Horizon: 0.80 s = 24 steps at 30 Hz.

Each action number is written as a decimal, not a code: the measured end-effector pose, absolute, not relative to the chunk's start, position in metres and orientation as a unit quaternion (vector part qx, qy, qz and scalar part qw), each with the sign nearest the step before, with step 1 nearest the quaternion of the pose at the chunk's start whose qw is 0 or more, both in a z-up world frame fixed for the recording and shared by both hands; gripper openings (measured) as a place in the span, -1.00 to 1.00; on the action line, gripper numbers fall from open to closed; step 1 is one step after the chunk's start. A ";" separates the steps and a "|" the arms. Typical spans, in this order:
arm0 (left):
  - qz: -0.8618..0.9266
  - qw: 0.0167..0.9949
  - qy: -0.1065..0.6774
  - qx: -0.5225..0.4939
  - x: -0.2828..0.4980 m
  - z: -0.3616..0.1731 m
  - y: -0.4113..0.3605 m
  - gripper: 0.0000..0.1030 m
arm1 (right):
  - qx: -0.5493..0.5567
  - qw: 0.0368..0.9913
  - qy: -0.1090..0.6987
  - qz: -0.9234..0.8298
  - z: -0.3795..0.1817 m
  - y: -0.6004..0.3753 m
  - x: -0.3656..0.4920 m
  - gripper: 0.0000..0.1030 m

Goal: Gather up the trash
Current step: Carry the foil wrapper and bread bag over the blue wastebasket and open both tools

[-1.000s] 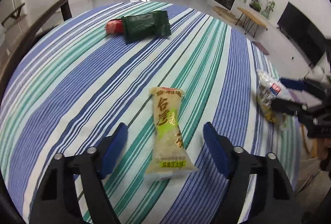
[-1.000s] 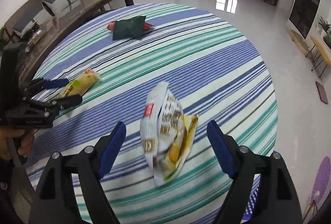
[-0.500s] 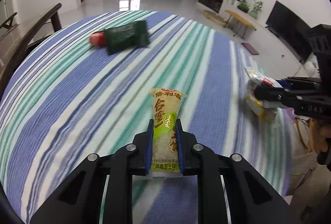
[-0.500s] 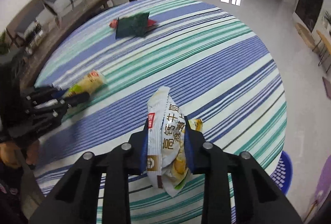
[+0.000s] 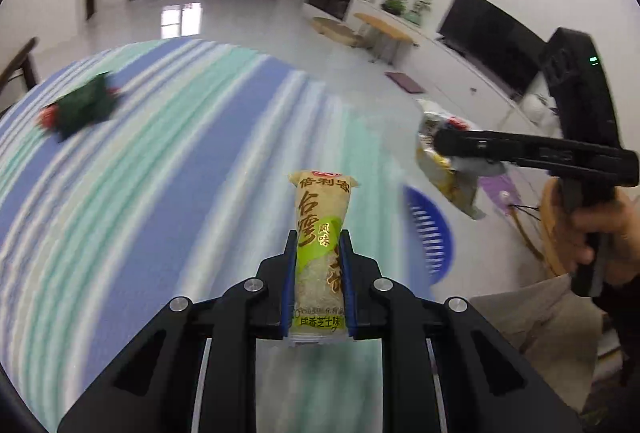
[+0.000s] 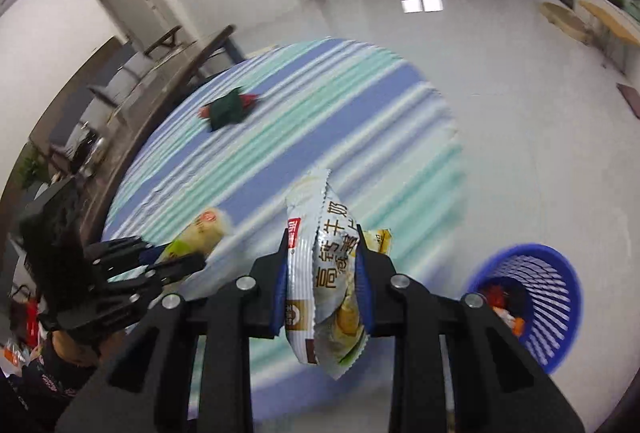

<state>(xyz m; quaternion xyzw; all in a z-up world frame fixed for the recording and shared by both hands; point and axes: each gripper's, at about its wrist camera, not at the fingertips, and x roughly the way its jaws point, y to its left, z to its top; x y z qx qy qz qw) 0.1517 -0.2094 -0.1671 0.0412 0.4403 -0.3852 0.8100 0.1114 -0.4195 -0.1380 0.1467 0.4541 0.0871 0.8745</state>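
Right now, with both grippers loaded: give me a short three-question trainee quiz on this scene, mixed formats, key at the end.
1. True or false: the left gripper is shut on the yellow-green snack packet.
2. Multiple choice: what does the right gripper hold? A) a red can B) the silver snack bag C) nothing
3. Fill in: the dark green wrapper lies on the striped ____.

Extra for discussion: the blue basket stands on the floor beside the table and already has scraps inside, so it is likely the drop point.

Key: 1 true; 2 B; 3 table
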 end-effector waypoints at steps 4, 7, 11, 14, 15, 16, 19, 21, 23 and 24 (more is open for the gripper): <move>-0.414 0.795 0.441 0.048 0.138 -0.164 -0.275 -0.63 | 0.157 0.877 0.452 0.034 -0.140 -0.476 0.091 -0.48; -0.425 0.786 0.445 0.057 0.132 -0.170 -0.321 -0.63 | 0.173 0.877 0.449 0.006 -0.147 -0.514 0.079 -0.48; -0.430 0.774 0.458 0.073 0.130 -0.189 -0.372 -0.62 | 0.180 0.874 0.450 -0.028 -0.162 -0.549 0.072 -0.48; -0.433 0.765 0.472 0.072 0.131 -0.209 -0.401 -0.61 | 0.192 0.869 0.454 -0.052 -0.180 -0.575 0.067 -0.48; -0.433 0.762 0.476 0.070 0.133 -0.214 -0.408 -0.61 | 0.195 0.867 0.455 -0.058 -0.184 -0.581 0.067 -0.48; -0.433 0.758 0.483 0.068 0.135 -0.223 -0.418 -0.61 | 0.198 0.865 0.456 -0.063 -0.189 -0.586 0.066 -0.48; -0.432 0.750 0.497 0.064 0.140 -0.242 -0.440 -0.61 | 0.211 0.862 0.454 -0.078 -0.205 -0.602 0.062 -0.48; -0.431 0.746 0.504 0.064 0.142 -0.253 -0.455 -0.61 | 0.221 0.860 0.452 -0.087 -0.215 -0.612 0.058 -0.48; -0.433 0.742 0.508 0.064 0.146 -0.262 -0.467 -0.61 | 0.236 0.855 0.453 -0.089 -0.223 -0.620 0.056 -0.48; -0.432 0.741 0.510 0.066 0.146 -0.267 -0.474 -0.61 | 0.245 0.852 0.454 -0.089 -0.226 -0.624 0.055 -0.48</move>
